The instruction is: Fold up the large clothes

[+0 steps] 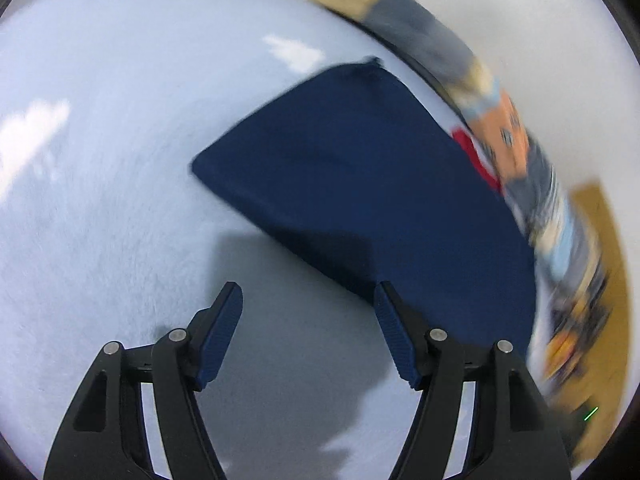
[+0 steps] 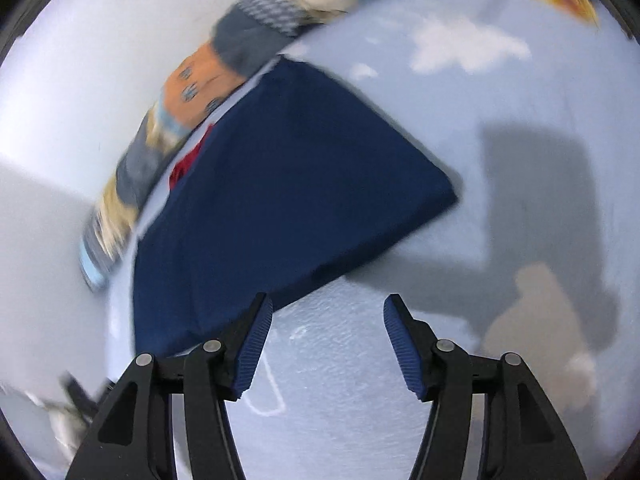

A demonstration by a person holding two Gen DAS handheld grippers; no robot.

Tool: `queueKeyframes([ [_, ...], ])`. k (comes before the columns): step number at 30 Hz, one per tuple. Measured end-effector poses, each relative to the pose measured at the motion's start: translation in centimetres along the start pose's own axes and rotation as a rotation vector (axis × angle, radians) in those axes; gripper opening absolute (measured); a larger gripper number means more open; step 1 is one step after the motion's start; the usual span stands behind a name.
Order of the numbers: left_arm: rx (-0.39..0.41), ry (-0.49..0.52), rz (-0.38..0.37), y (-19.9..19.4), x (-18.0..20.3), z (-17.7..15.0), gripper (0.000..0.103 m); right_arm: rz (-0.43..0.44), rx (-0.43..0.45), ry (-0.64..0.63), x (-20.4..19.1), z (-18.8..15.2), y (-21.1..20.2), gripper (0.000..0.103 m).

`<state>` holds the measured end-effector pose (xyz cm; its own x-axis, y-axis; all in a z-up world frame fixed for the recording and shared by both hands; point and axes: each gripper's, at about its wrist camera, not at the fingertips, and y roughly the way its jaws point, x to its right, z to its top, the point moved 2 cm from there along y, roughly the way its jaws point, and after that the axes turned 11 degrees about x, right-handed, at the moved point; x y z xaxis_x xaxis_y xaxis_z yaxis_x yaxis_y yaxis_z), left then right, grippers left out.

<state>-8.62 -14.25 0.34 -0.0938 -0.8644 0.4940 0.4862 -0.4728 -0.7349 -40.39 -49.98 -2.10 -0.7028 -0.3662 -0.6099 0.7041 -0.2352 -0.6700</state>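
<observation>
Left wrist view, folded navy garment on pale table, no containers.

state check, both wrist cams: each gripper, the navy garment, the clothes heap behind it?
left gripper: open, nothing between the pads, over bare surface by the garment's edge
right gripper: open, nothing between the pads
navy garment: folded into a flat block, lying on the light blue surface, not gripped
mixed clothes heap: unfolded, piled behind the navy garment; blurred
red item: mostly hidden at the navy garment's far edge
</observation>
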Motion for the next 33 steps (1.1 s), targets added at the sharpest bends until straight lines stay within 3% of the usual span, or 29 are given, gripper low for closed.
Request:
queueKeyframes([
  [4, 0.015, -0.092, -0.041, 0.9, -1.2, 0.5, 0.068, 0.044, -0.001, 0.111, 1.3, 0.2, 0.5, 0.062],
  [9, 0.055, -0.081, -0.059, 1.8, -0.5, 0.7, 0.068, 0.046, 0.008, 0.192, 2.5, 0.7, 2.2, 0.062],
  [13, 0.075, -0.081, -0.09, 2.9, -0.4, 1.7, 0.071, 0.056, 0.047, 0.185, 2.6, 1.9, 3.8, 0.062],
  [15, 0.091, -0.081, -0.114, 3.4, -0.3, 2.1, 0.081, 0.081, 0.073, 0.191, 2.5, 2.5, 4.6, 0.062],
  [19, 0.132, -0.043, -0.119, 4.2, 0.6, 2.7, 0.086, 0.116, 0.114, 0.171, 1.5, 3.7, 6.5, 0.062],
  [20, 0.15, -0.023, -0.12, 4.4, 0.9, 2.8, 0.086, 0.122, 0.116, 0.144, 0.9, 4.0, 7.1, 0.054],
  [21, 0.167, 0.002, -0.116, 4.6, 1.3, 2.9, 0.076, 0.105, 0.121, 0.116, 0.3, 4.4, 7.4, 0.045],
  [22, 0.178, 0.035, -0.098, 4.9, 1.8, 3.0, 0.061, 0.095, 0.119, 0.079, -0.3, 4.7, 7.9, 0.025],
  [23, 0.187, 0.059, -0.074, 5.2, 2.0, 3.1, 0.028, 0.097, 0.113, 0.061, -0.7, 4.7, 8.2, 0.022],
  [27, 0.218, 0.058, -0.039, 5.0, 2.3, 3.3, 0.015, 0.025, 0.146, -0.046, -2.4, 4.8, 7.4, 0.016],
  [33, 0.263, 0.172, -0.029, 2.5, 3.6, 3.1, 0.009, -0.032, 0.207, -0.219, -5.2, 4.2, 4.7, 0.011],
])
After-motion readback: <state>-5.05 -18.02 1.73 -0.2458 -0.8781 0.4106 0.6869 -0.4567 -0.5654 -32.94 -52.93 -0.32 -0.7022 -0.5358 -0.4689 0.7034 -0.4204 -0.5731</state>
